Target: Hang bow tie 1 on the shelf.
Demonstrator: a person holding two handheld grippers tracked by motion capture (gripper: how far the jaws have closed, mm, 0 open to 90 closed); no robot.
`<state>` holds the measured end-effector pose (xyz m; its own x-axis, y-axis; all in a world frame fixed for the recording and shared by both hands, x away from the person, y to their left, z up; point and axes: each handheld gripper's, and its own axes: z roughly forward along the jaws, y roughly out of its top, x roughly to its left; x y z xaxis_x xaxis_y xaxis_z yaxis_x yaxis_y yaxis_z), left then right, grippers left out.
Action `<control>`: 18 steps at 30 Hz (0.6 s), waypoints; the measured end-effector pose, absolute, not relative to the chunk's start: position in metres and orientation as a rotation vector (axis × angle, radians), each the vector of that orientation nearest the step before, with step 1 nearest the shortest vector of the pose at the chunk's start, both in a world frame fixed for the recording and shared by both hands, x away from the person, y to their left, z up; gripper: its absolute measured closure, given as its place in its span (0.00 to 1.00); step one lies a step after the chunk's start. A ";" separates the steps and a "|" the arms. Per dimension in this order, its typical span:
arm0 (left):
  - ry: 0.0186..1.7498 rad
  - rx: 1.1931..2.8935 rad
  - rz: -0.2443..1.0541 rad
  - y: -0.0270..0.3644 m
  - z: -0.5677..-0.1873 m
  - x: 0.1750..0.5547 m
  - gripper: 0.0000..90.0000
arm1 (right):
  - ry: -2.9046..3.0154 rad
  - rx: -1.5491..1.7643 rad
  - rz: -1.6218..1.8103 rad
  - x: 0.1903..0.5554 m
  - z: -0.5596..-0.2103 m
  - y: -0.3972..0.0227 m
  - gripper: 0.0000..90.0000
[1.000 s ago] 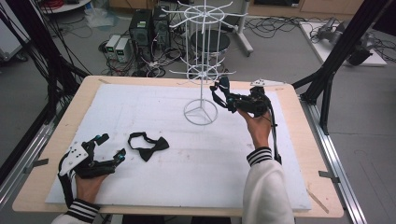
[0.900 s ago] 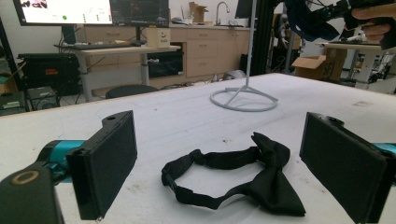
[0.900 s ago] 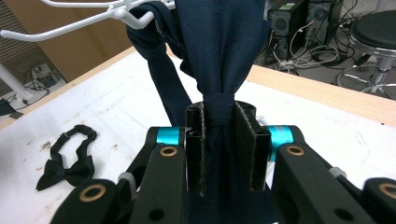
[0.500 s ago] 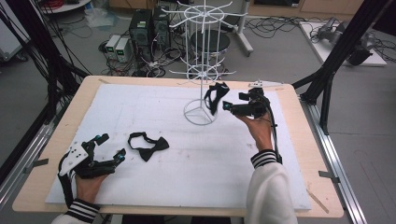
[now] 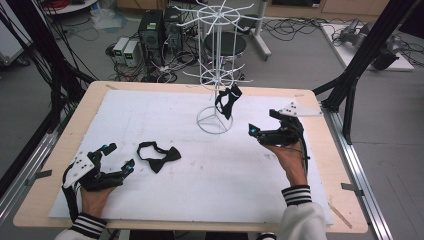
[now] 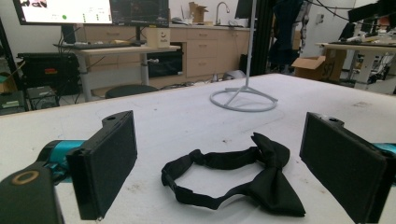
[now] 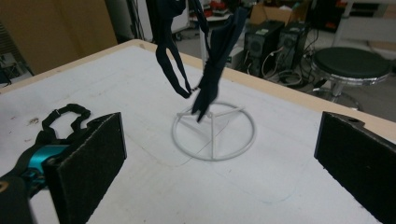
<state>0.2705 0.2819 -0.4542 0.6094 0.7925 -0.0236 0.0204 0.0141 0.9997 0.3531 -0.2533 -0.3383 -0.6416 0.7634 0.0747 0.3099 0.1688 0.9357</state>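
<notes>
No readable text, labels or numbers showing anywhere. The monitor (image 6: pixel 65 11), sitting far ahead-left of the left gripper (image 6: pixel 224 172), is displaying content too small and blurred to read. The cardboard box (image 6: pixel 161 37) beside it is showing only an indistinct mark.

Black bow tie (image 5: pixel 159 157); white rack (image 5: pixel 216 75); black-and-white striped cuffs (image 5: pixel 296 195).

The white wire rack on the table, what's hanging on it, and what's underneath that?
A black bow tie hangs from a lower hook of the white wire rack. Beneath it sits the rack's ring-shaped base on the white mat. Which hook holds it is too fine to tell.
</notes>
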 end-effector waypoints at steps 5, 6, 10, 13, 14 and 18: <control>0.732 1.445 0.692 0.282 -0.454 0.270 0.13 | 1.983 0.972 1.492 0.332 -0.353 -0.259 0.02; 0.731 1.446 0.694 0.282 -0.454 0.270 0.13 | 1.972 0.965 1.499 0.329 -0.356 -0.260 0.02; 0.735 1.445 0.694 0.282 -0.454 0.270 0.13 | 1.936 0.986 1.533 0.319 -0.367 -0.267 0.02; 0.734 1.446 0.694 0.282 -0.454 0.270 0.13 | 1.895 0.994 1.574 0.312 -0.375 -0.273 0.02; 0.734 1.446 0.694 0.282 -0.454 0.270 0.13 | 1.882 0.988 1.587 0.310 -0.378 -0.275 0.02; 0.733 1.447 0.693 0.282 -0.454 0.270 0.13 | 1.834 0.982 1.605 0.303 -0.388 -0.280 0.02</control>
